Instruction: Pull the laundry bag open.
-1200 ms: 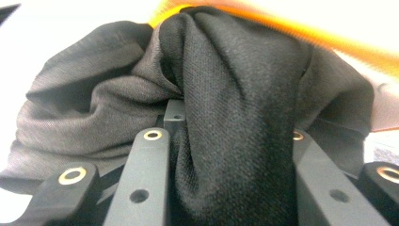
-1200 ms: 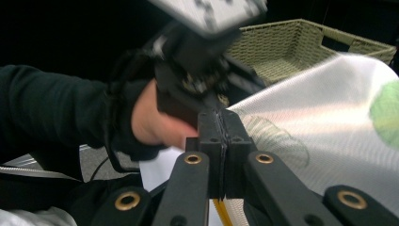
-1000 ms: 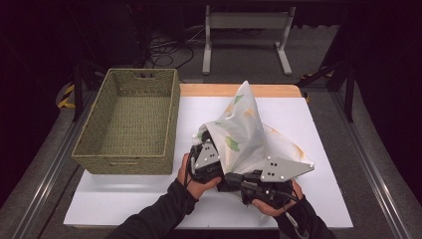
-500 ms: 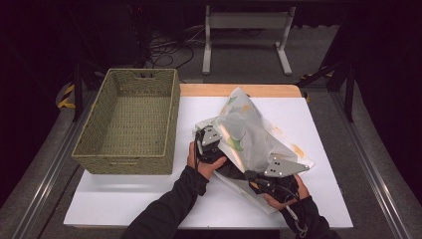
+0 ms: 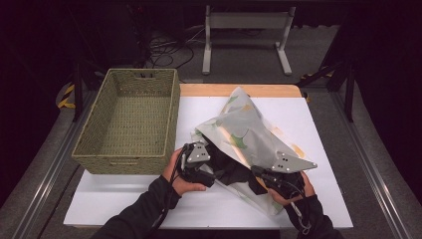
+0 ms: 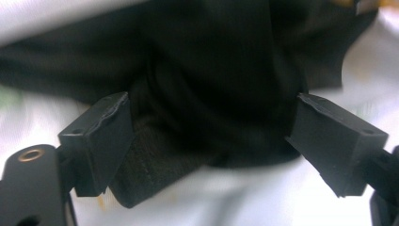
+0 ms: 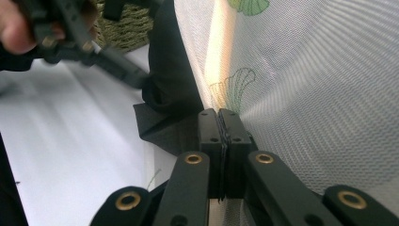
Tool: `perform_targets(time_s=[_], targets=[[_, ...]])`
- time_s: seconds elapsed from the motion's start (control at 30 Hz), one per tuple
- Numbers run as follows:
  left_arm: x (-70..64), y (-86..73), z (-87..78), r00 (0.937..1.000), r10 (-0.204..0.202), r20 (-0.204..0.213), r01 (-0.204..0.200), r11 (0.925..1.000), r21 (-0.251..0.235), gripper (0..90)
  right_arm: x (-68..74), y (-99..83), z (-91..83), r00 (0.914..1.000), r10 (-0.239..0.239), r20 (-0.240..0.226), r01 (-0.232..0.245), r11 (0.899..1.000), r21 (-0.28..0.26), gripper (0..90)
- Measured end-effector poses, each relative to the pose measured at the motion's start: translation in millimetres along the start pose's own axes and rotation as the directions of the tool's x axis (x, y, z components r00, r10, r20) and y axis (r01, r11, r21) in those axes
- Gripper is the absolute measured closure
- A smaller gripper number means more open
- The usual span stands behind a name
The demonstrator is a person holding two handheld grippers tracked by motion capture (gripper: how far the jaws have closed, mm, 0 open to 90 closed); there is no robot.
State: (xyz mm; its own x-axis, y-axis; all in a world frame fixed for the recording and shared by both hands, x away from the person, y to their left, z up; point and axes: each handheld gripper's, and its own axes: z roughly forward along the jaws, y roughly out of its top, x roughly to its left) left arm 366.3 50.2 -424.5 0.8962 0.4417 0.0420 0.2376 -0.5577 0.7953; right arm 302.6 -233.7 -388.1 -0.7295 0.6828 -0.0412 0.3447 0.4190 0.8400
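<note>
White tabletop (image 5: 318, 119) carries one woven green basket (image 5: 130, 119) on its left side and one mesh laundry bag (image 5: 249, 137) printed with green and orange leaves near the middle. One dark garment (image 5: 231, 172) sticks out of the bag's near opening, between two hand-held grippers. The left gripper (image 5: 211, 172), held in the person's left hand (image 5: 179, 174), points at the garment; in the left gripper view its two jaws stand wide apart with the black cloth (image 6: 207, 94) between them, not pinched. The right gripper (image 5: 259, 174) sits at the bag's near edge; in the right gripper view its two jaws are pressed together (image 7: 219, 123), clamped on the mesh edge of the bag (image 7: 320, 94). The basket stands just left of the bag, with nothing visible inside it.
</note>
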Motion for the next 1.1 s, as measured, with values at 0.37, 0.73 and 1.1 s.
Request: perform_targets(time_s=[0.37,0.73,1.1], targets=[[-4.6,5.4,48.0,1.0000,0.005,0.004,-0.005,0.9995,0.031,47.7,3.8,-2.3,8.6,0.9995,-0.015,-0.027,0.016,0.999,0.028,89.0],[-15.8,43.9,38.9,0.9956,-0.011,0.093,0.024,0.9906,-0.135,77.5,21.9,21.6,-3.1,0.9953,-0.036,-0.090,0.024,0.991,-0.133,88.9],[-4.7,50.9,86.6,0.9996,-0.026,-0.007,0.025,0.9865,-0.162,77.6,24.7,15.7,-11.3,0.9893,-0.033,-0.142,0.021,0.996,-0.088,88.9]])
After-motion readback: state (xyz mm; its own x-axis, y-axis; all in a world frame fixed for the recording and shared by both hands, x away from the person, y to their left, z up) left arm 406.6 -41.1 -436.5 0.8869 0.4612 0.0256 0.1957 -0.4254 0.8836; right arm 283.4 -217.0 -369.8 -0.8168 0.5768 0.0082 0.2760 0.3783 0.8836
